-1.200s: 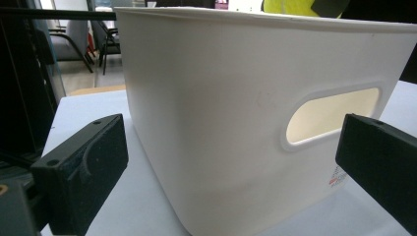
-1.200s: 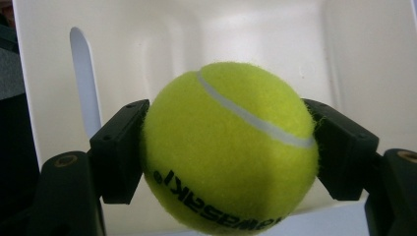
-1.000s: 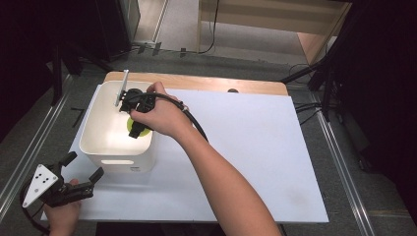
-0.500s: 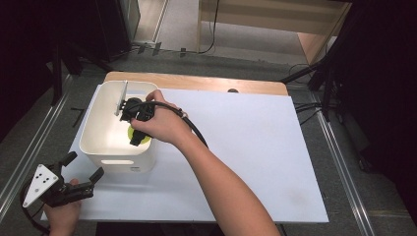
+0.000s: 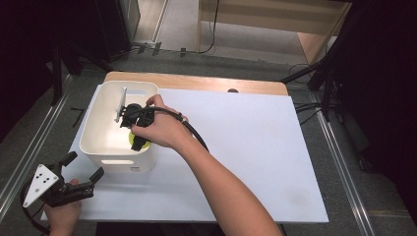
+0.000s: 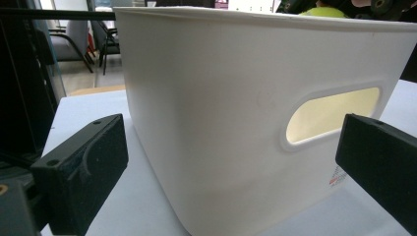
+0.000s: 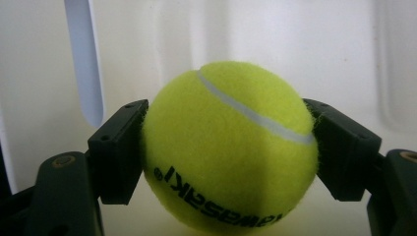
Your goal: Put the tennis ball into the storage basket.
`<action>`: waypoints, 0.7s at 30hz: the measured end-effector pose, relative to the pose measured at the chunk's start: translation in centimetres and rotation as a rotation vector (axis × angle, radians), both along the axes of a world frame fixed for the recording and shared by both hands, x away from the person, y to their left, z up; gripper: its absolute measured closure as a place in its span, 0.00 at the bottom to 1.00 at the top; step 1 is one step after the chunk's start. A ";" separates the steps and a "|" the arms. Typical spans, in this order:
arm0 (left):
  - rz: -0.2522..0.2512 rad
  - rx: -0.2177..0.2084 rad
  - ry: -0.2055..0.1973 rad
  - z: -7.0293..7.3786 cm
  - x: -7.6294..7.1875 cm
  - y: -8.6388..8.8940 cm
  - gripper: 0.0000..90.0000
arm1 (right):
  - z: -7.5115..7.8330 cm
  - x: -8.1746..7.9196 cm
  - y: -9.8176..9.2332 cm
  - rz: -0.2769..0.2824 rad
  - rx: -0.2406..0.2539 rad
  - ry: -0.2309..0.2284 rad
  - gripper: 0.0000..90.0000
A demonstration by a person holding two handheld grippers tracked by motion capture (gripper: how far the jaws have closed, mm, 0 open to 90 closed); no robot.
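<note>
Right now one tennis ball [image 7: 228, 147] sits between the two jaws of the right gripper [image 7: 228, 152], inside the one white bin [image 5: 105, 129]. Jaws have just been opening a bit; pads are at the ball's sides, can't tell if they press or have let go. Ball is low in the bin, w/ a white wall behind it. In the high view the ball [image 5: 134, 141] peeks out under the right hand [image 5: 160, 129]. Left gripper [image 5: 81, 183] is released, jaws wide, nothing between, just beside the bin's handle-slot side on the white table [image 5: 255, 147].
</note>
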State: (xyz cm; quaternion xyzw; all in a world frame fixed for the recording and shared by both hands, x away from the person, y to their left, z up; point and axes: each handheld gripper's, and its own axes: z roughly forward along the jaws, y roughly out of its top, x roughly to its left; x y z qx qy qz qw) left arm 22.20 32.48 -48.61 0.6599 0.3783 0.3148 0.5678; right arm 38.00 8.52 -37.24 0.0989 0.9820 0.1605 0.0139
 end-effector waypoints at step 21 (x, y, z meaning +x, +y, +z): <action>-0.001 -0.002 -0.001 0.0 0.0 0.0 0.00 | 0.9 0.0 -1.1 -0.003 0.006 -0.024 0.11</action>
